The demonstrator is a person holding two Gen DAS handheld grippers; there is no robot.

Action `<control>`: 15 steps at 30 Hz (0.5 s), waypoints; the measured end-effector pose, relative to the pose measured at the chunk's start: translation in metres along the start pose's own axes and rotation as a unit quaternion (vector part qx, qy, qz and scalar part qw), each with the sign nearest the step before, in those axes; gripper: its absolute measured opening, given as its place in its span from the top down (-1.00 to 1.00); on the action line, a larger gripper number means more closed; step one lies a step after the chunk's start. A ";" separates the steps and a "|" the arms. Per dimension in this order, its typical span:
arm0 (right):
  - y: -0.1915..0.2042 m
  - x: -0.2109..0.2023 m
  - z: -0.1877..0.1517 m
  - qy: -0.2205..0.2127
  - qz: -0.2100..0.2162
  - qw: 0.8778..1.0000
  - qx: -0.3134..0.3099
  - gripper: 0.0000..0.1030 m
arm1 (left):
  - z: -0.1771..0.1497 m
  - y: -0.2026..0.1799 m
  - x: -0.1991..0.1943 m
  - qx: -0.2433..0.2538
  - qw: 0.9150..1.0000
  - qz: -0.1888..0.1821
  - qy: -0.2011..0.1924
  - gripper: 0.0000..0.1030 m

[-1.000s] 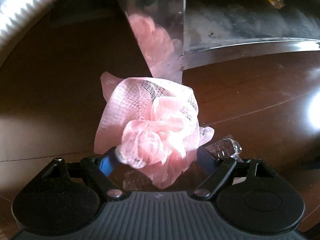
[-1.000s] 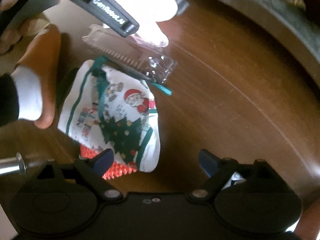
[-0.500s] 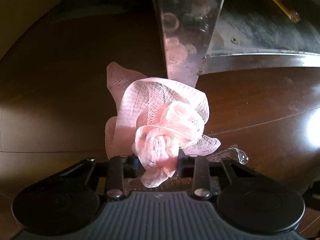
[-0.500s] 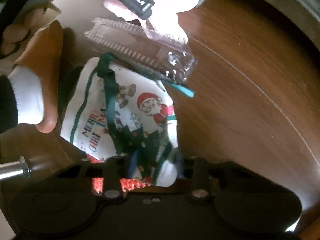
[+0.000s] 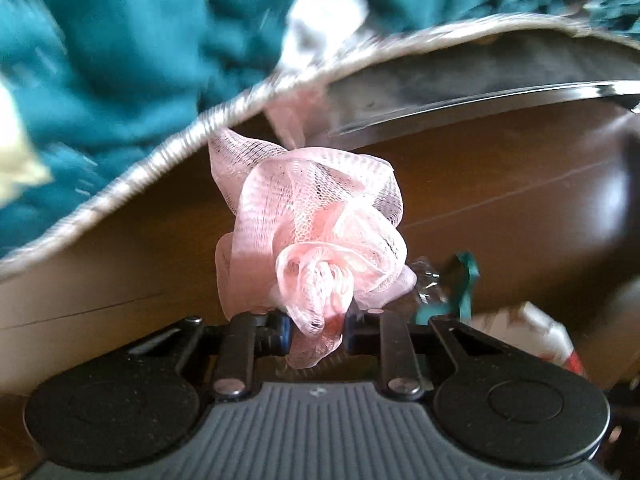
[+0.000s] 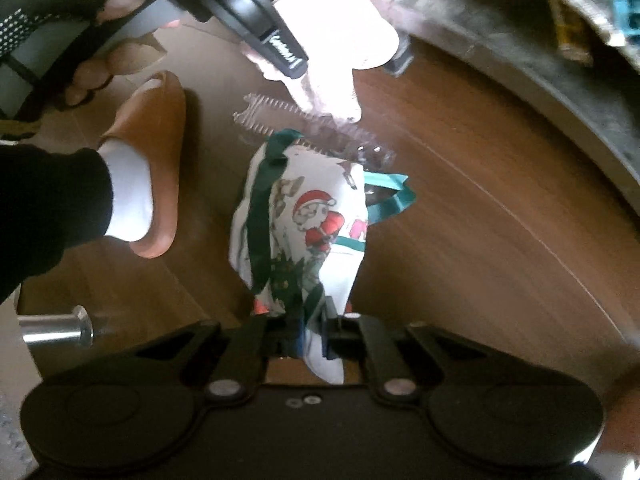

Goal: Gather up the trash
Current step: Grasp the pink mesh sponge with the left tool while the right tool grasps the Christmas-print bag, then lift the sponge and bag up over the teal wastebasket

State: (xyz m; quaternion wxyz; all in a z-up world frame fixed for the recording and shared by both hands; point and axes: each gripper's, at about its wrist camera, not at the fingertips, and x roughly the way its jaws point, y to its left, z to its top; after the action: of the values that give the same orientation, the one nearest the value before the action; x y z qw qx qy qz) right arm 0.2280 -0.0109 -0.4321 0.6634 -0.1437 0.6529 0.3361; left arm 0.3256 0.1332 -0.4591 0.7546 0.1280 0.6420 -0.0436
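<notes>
Left gripper (image 5: pixel 316 330): fingers closing, clenching pink mesh pouf (image 5: pixel 316 240). Right gripper (image 6: pixel 314 336): fingers closing, clenching Christmas-print bag (image 6: pixel 304 232) above wooden floor (image 6: pixel 480 260).

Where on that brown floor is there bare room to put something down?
Bare wooden floor lies between the Santa-print cloth bag and the curved grey base edge. It is crowded on the other side, around the orange slipper, clear ridged plastic package and pink mesh sponge.

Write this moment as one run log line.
left gripper: closing on pink mesh sponge | right gripper: closing on white Christmas-print bag
</notes>
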 end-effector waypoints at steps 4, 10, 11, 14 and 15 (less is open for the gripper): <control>-0.004 -0.037 -0.012 -0.017 -0.019 0.999 0.021 0.89 | 0.001 -0.006 -0.043 0.007 1.000 -0.011 0.008 0.57; -0.005 -0.105 -0.029 -0.056 -0.036 0.996 0.066 0.90 | 0.003 -0.012 -0.124 -0.009 1.000 -0.011 -0.009 0.61; -0.004 -0.117 -0.034 -0.062 -0.038 0.995 0.073 0.90 | 0.002 -0.014 -0.139 -0.014 1.000 -0.011 -0.016 0.62; 0.001 -0.149 -0.049 -0.087 -0.052 0.992 0.078 0.90 | -0.006 -0.017 -0.182 -0.039 0.998 -0.019 -0.035 0.64; 0.002 -0.164 -0.056 -0.097 -0.052 0.991 0.082 0.90 | -0.009 -0.018 -0.197 -0.049 0.998 -0.021 -0.044 0.66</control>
State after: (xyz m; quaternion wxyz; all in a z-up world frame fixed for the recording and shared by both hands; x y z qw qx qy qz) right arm 0.1970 -0.0870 -0.2797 0.7496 -0.0890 0.6026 0.2590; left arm 0.2792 0.0990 -0.2701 0.7862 0.0753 0.6125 -0.0331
